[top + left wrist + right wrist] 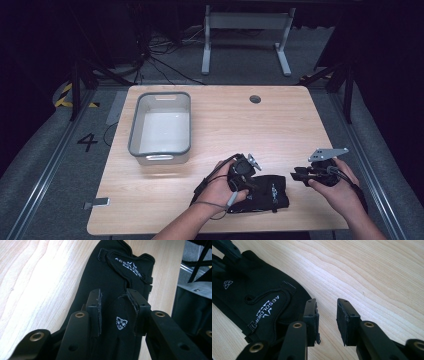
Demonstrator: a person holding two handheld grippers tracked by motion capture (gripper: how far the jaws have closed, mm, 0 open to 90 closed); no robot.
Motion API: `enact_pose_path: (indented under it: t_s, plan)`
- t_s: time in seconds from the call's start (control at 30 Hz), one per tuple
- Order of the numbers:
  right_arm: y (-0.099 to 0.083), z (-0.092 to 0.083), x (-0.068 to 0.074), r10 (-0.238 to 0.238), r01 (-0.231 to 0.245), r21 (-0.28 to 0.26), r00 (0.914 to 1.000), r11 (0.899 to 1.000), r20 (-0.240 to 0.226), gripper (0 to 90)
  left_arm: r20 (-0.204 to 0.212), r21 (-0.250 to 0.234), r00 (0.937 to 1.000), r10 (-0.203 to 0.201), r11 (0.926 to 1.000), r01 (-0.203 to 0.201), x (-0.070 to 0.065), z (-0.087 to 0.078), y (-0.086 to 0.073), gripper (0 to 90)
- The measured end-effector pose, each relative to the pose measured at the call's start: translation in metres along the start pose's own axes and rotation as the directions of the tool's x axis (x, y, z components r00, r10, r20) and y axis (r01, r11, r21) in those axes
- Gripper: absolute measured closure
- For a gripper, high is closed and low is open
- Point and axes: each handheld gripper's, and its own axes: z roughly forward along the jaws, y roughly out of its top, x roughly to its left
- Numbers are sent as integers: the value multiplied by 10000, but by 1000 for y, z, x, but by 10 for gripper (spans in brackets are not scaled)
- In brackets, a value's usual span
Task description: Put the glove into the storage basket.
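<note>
A black glove (265, 192) with white lettering lies flat on the wooden table near its front edge. My left gripper (251, 181) is down on the glove's left end, held in a hand. In the left gripper view its jaws stand apart astride a raised fold of the glove (117, 272), around the small white crest, and the pads of the left gripper (116, 308) do not squeeze it. My right gripper (299, 175) hovers just right of the glove. In the right gripper view the right gripper (327, 313) is open over bare wood beside the cuff of the glove (257, 297).
A grey plastic bin (134, 125) stands at the table's back left, nothing visible inside. A round cable hole (255, 99) sits near the far edge. A small grey clip (97, 202) lies at the front left corner. Floor and a desk frame lie beyond.
</note>
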Motion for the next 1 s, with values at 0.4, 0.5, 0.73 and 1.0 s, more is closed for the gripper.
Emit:
enact_pose_path:
  t_s: [0.4, 0.5, 0.73, 1.0]
  plan:
    - [1, 0, 4, -58, 35, -448, 9988, 9990, -492, 655, 283, 740, 9976, 639, 9951, -658, -5, 23, 0, 529]
    - [1, -1, 5, -66, 34, -500, 9980, 9987, -631, 651, 236, 900, 9980, 586, 9941, -605, -4, 28, -1, 529]
    - [0, -1, 3, 154, -195, -561, 9973, 9982, -724, 627, 613, 1021, 9975, 344, 9940, -405, -2, 32, 0, 440]
    - [0, -3, 3, 233, -289, -743, 9969, 9968, -752, 621, 363, 924, 9993, 48, 9957, -81, -5, 33, 2, 303]
